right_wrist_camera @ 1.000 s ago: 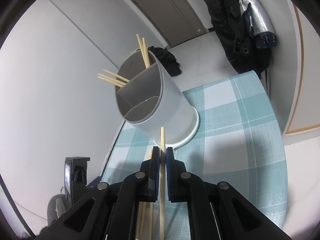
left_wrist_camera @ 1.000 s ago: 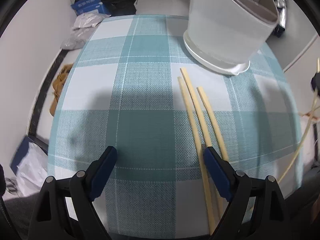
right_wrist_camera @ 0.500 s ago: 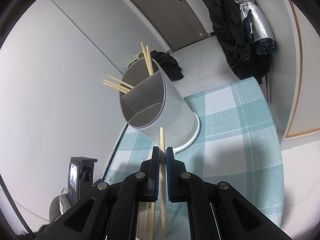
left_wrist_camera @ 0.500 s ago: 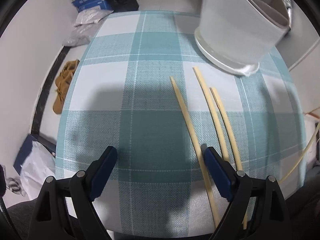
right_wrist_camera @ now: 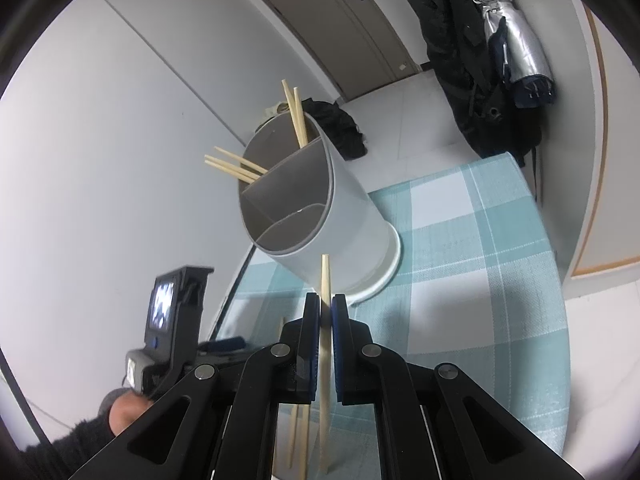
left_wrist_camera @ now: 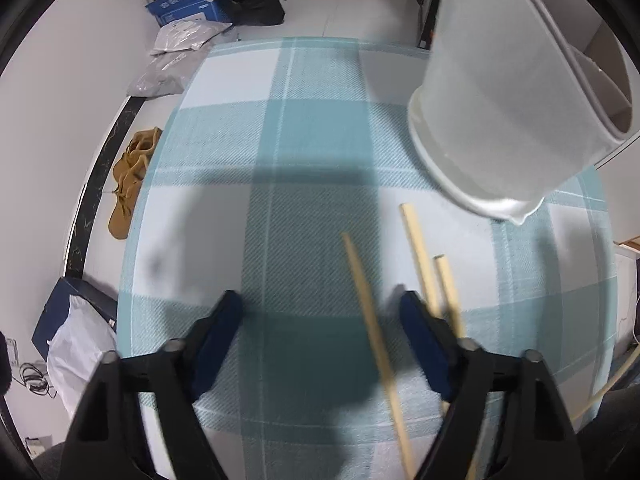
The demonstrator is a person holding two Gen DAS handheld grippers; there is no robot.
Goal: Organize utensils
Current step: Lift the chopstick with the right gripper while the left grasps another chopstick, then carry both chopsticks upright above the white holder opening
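Observation:
Three wooden chopsticks lie on the teal checked tablecloth [left_wrist_camera: 304,152]. One chopstick [left_wrist_camera: 372,336] lies between the fingers of my open left gripper [left_wrist_camera: 320,312], which hovers just above the cloth. The other two [left_wrist_camera: 424,264] lie by its right finger. The white divided utensil holder [left_wrist_camera: 500,92] stands at the back right; in the right wrist view [right_wrist_camera: 316,216] it holds several chopsticks [right_wrist_camera: 296,120] in its far compartments. My right gripper [right_wrist_camera: 326,308] is shut on a single chopstick [right_wrist_camera: 325,276], held upright in the air just in front of the holder.
The table's left edge drops to the floor, where brown shoes [left_wrist_camera: 128,176], plastic bags [left_wrist_camera: 176,56], a blue box [left_wrist_camera: 184,4] and a black bag lie. The left hand-held unit [right_wrist_camera: 168,320] shows at the left of the right wrist view. Coats [right_wrist_camera: 480,52] hang by a door.
My left gripper has moved forward and to the right over the loose chopsticks, so one now lies between its fingers. The right gripper with its chopstick has moved slightly nearer the holder.

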